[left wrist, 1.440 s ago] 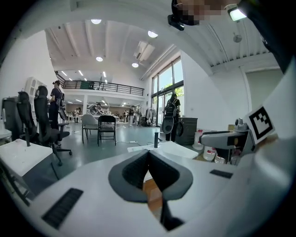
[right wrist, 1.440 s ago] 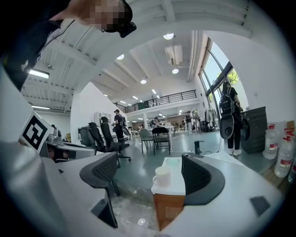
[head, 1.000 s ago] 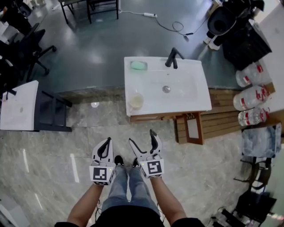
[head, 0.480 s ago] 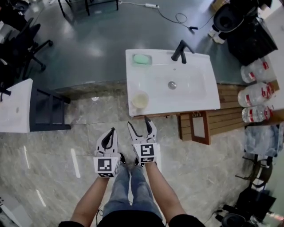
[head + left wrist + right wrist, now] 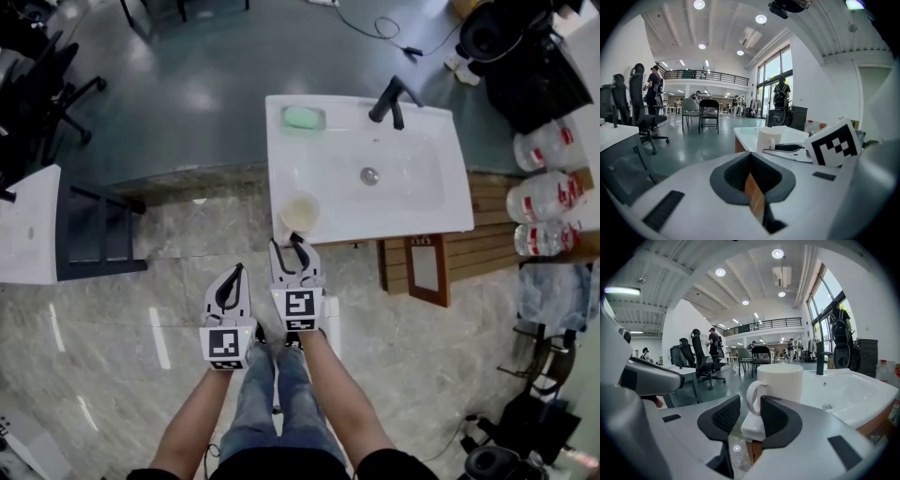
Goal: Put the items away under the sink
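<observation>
Advanced right tool, jaws apart, frames mug handle; left tool closed, empty.

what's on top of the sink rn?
A white mug on the front left corner, a green soap at back left, a black faucet. The space underneath is hidden by the sink top.

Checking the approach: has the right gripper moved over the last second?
Yes. The right gripper has closed in on the sink, its jaws now flanking the mug handle.
</observation>
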The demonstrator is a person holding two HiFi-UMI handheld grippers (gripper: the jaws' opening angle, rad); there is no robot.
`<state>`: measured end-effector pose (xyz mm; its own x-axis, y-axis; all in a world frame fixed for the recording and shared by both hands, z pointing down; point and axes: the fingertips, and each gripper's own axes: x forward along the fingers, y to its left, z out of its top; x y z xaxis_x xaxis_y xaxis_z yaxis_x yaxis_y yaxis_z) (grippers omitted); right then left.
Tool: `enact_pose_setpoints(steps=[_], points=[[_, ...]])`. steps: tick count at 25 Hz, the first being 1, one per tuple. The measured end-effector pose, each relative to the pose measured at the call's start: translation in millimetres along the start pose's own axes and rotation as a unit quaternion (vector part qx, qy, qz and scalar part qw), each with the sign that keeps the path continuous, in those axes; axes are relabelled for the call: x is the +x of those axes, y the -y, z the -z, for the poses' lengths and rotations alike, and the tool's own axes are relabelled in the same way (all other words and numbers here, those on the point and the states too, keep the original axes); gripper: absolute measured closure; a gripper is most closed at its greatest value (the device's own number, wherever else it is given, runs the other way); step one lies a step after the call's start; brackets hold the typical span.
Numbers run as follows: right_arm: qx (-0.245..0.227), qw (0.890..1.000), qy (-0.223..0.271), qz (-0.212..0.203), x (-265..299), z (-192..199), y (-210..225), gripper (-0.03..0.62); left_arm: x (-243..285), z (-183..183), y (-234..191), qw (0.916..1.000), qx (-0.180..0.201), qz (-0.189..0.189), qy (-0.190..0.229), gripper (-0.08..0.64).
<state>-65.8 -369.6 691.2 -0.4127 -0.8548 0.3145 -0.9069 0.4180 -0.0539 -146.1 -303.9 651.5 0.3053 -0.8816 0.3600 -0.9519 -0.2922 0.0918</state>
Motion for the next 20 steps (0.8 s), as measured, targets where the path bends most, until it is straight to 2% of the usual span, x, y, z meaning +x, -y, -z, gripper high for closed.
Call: enact_pose_setpoints(steps=[4, 7, 14, 20], points=[[-0.012, 1.0, 0.0, 0.002, 6, 0, 0, 0.519, 7, 4, -9, 0.9999, -0.006, -0.008, -0.003, 0.555], [-0.032, 0.999, 0.007, -0.002, 5, -3, 0, 0.529, 9, 6, -14, 0.9999, -0.01, -0.011, -0.005, 0.555], [-0.131, 0.99, 0.021, -0.042, 2, -9, -11, 0.549, 10, 6, -22, 0.9999, -0.006, -0.012, -0.009, 0.555], [-0.157, 0.986, 0.035, -0.049, -16, -16, -18, 0.552, 6, 1, -18, 0.9999, -0.001, -0.007, -0.008, 0.555]])
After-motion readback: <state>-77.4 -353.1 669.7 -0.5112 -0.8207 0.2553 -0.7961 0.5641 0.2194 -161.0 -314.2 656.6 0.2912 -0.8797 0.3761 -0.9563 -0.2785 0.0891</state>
